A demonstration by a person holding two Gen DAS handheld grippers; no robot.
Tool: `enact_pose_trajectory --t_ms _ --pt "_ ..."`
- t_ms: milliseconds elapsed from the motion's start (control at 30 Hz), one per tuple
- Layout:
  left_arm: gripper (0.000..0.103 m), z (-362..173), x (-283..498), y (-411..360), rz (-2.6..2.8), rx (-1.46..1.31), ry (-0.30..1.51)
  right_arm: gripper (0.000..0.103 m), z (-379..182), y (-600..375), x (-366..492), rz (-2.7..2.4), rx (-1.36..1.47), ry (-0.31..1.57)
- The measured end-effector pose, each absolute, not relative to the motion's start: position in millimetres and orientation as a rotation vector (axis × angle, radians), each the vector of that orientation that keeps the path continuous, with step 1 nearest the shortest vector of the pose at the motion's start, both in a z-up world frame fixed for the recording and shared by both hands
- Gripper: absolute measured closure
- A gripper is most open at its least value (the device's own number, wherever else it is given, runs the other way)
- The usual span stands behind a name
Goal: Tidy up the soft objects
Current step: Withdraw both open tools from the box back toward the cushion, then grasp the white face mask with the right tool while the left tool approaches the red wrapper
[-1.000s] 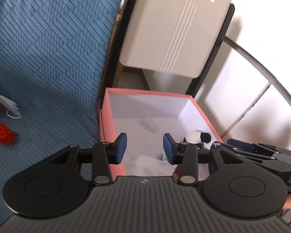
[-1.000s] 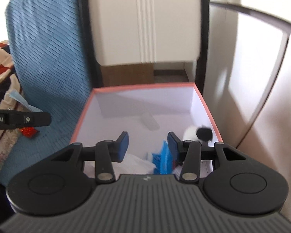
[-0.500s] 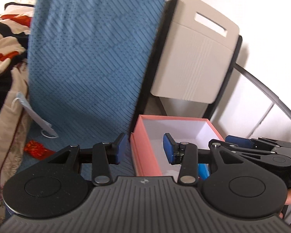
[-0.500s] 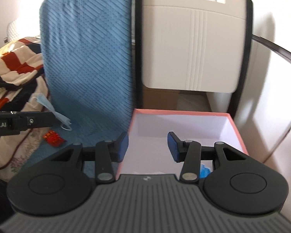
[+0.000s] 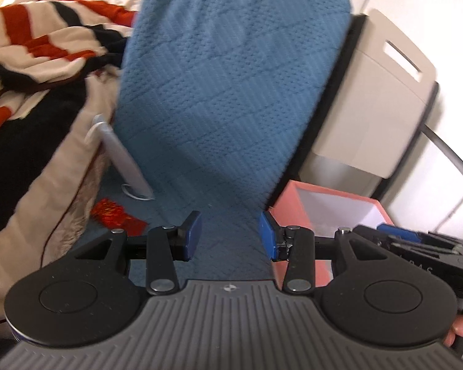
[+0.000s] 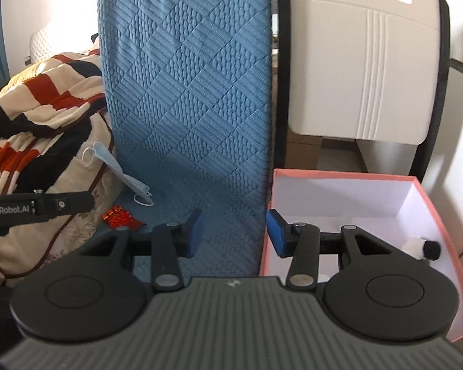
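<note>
On the blue bedcover [image 6: 182, 141], a face mask [image 6: 117, 166] and red packet [image 6: 120, 215] lie left of the pink box [image 6: 432, 197]. Both the left hand-held gripper [image 5: 230, 234] and right hand-held gripper [image 6: 236, 231] are half-open, empty; approach low, pinching the mask's middle.

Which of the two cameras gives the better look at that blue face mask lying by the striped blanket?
The right wrist view. There the face mask is sharp, its pleats and white ear loops clear, leaning on the striped blanket with its lower end on the blue quilted cover. In the left wrist view the mask is motion-blurred to a grey strip.
</note>
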State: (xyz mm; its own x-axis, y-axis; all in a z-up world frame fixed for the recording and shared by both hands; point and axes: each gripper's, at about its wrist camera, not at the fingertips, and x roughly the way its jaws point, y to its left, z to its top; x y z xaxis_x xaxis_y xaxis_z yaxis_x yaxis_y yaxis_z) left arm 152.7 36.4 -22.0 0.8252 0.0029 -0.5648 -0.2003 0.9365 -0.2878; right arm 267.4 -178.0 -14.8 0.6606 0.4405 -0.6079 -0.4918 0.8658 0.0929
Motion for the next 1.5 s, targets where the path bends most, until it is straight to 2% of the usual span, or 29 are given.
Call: enact_pose_trajectory --t_ms 667,767,1067,1367,1500 --pt "0.056 -92 136 90 0.238 -0.326 0.563 0.056 -85 -114 255 0.695 -0.129 0.703" --pt "0.048 -106 139 95 0.259 -0.331 0.567 0.056 -87 -107 256 0.713 -0.112 0.699" --pt "0.048 -145 155 114 0.326 -0.337 0.564 0.056 -91 -100 272 0.727 -0.072 0.674" --pt "0.041 -165 177 136 0.386 -0.432 0.576 0.056 -97 -83 289 0.763 -0.085 0.688" --pt "0.040 -173 184 142 0.401 -0.464 0.594 0.056 -96 -72 298 0.792 -0.087 0.689"
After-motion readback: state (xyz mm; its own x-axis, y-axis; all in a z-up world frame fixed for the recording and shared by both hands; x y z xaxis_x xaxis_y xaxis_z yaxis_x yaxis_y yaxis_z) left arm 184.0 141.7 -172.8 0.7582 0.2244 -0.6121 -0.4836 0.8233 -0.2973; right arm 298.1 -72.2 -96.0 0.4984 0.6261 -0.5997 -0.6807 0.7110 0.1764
